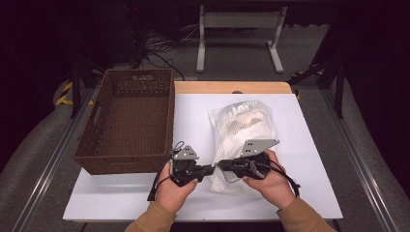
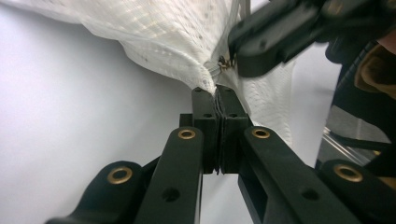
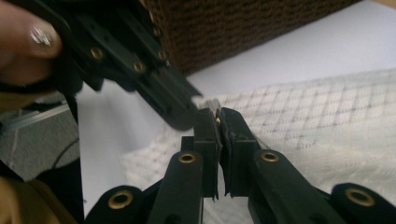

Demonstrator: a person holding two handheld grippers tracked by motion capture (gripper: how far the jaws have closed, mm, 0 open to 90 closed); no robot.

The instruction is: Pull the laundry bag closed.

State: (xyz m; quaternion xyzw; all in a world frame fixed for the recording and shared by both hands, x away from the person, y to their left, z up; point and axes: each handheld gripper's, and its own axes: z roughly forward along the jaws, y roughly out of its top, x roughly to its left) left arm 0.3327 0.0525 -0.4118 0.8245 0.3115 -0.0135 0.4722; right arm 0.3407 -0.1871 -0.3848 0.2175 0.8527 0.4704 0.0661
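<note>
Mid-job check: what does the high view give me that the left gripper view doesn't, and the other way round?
High view alone: the brown wicker basket left of the white mesh bag, the white table top, and both hands side by side at the bag's near corner. Left gripper view alone: a close look at the left gripper, its jaws shut on a pinch of mesh, with a small brass zipper pull just beyond them by the right gripper's tip. Both share the mesh bag, the table top and the right gripper meeting the left one.
</note>
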